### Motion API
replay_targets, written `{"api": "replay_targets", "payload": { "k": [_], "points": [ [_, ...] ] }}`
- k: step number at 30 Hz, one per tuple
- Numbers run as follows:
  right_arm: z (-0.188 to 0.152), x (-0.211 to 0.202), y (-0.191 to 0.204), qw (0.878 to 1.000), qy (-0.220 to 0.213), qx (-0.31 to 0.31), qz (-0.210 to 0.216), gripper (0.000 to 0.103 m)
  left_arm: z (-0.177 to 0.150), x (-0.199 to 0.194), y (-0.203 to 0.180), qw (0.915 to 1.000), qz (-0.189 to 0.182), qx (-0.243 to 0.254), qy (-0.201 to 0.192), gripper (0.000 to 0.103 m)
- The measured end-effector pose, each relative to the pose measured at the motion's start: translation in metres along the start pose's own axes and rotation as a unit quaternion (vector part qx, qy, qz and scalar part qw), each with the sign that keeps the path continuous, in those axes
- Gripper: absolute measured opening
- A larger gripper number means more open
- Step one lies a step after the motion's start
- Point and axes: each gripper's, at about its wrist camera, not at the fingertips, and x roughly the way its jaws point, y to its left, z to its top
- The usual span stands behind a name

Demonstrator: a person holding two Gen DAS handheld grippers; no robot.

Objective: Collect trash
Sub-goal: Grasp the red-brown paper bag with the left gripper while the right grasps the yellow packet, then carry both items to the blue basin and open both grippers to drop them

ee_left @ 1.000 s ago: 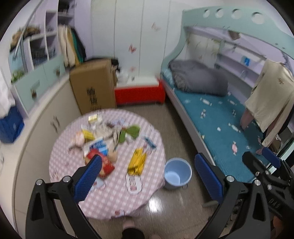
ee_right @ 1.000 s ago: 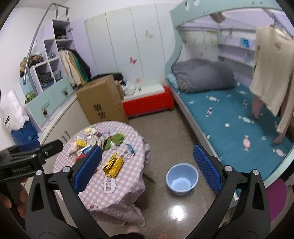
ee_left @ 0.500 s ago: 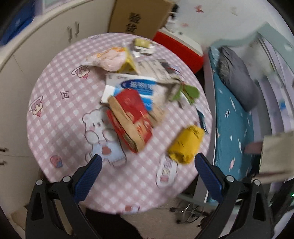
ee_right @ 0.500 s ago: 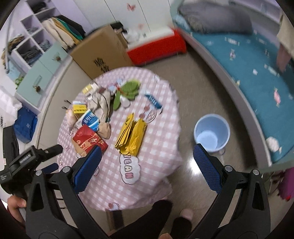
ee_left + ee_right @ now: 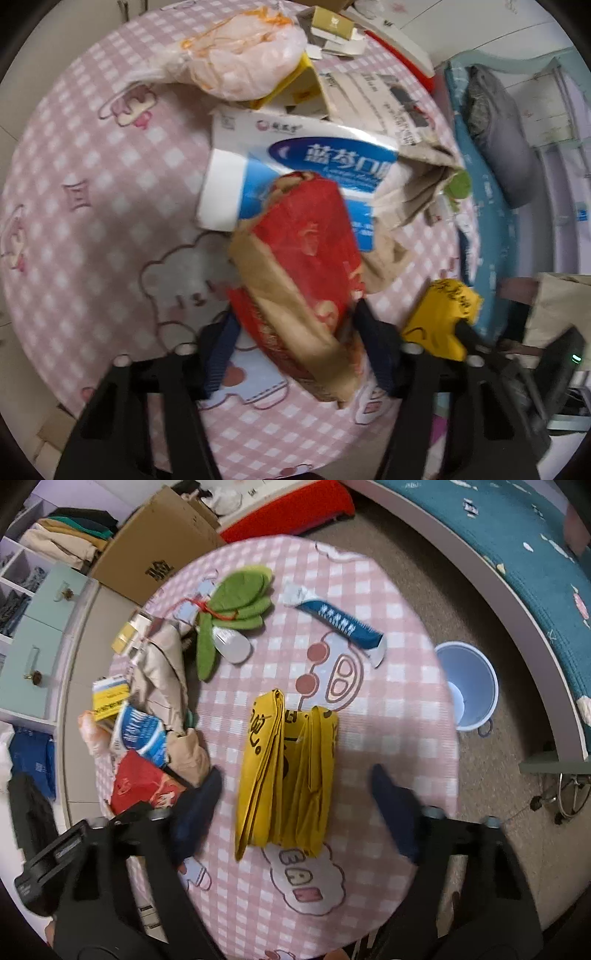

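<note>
I am holding the left gripper (image 5: 293, 350) with jaws released, straddling the red paper bag (image 5: 303, 273) lying on the counter (image 5: 92, 184). The right gripper (image 5: 295, 797) is likewise spread around the yellow folded bag (image 5: 291, 771). Beyond, a blue-white box (image 5: 295, 166) is lying under the red bag; a blue bucket (image 5: 467, 686) is standing on the floor.

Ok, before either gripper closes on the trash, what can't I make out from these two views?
- Left wrist: whether the left gripper pads touch the red bag; motion blur.
- Left wrist: the blue-and-white box lower half, covered by that bag.
- Right wrist: the right gripper fingertips, blurred beside the yellow bag.
- Right wrist: the bucket near side, behind the table edge.
</note>
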Motion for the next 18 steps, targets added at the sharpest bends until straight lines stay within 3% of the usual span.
{"api": "replay_targets", "payload": {
  "k": [1,4,6,11,15,18],
  "points": [
    [0.001,0.005,0.000,1.000,0.008,0.004,0.004,0.045,0.001,0.000,-0.003,1.0000,0.000,0.009,0.001,0.046],
    [0.003,0.009,0.000,1.000,0.016,0.004,0.013,0.036,0.001,-0.008,-0.016,0.9991,0.005,0.042,-0.006,0.035],
    [0.003,0.006,-0.001,0.999,0.022,0.003,0.027,0.035,-0.002,-0.022,-0.027,0.9981,0.000,0.061,-0.008,0.028],
    [0.004,-0.025,-0.014,0.998,0.011,0.005,0.060,0.034,-0.020,-0.057,-0.062,0.9931,-0.001,0.114,-0.028,0.027],
    [0.014,-0.068,-0.045,0.997,-0.023,0.002,0.072,0.034,-0.029,-0.077,-0.120,0.9794,-0.010,0.191,-0.064,0.027],
    [0.028,-0.088,-0.070,0.997,-0.049,-0.002,0.056,0.034,-0.032,-0.065,-0.174,0.9663,-0.005,0.246,-0.077,0.027]
  ]
}}
